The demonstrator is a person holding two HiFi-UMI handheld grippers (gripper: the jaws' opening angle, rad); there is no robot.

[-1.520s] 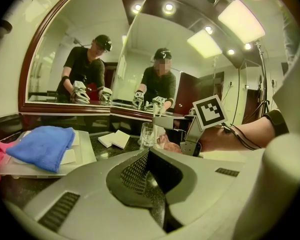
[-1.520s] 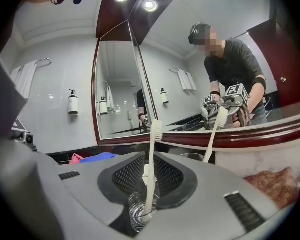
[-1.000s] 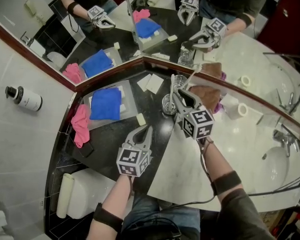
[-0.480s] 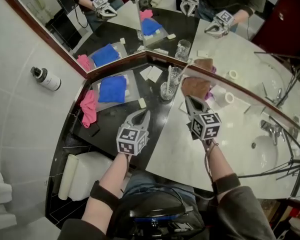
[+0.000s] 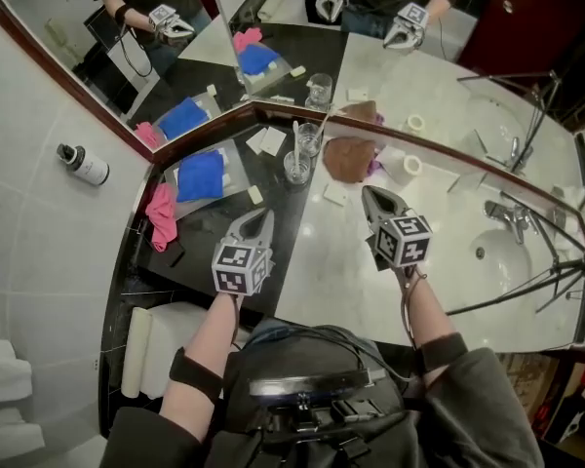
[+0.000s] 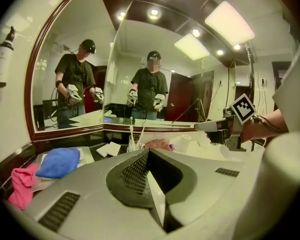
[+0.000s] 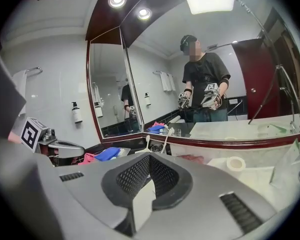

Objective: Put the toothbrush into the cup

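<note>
Both of your claws are pressed together with nothing between them. Your left gripper (image 5: 261, 216) hangs over the black part of the counter (image 5: 273, 252), its meshed pads meeting in a tight seam in the left gripper view (image 6: 149, 156). Your right gripper (image 5: 372, 194) is over the white marble, and its own view shows the same closed, empty jaws (image 7: 149, 158).

The toothbrush (image 5: 295, 136) is out of your grip. It stands head up in the clear glass cup (image 5: 296, 170), which sits on the black counter close to the corner of the mirror (image 5: 175, 76), ahead of both grippers and apart from them. A second white handle leans in the same cup (I cannot tell which of the two is the task's brush). The right gripper view shows both sticks rising from the cup (image 7: 155, 146).

Just right of the cup lies a brown cloth (image 5: 349, 159), with a white roll (image 5: 407, 167) beyond it. To the cup's left a blue cloth (image 5: 200, 176) rests on a tray, and a pink cloth (image 5: 160, 217) lies at the counter's far left edge.
</note>
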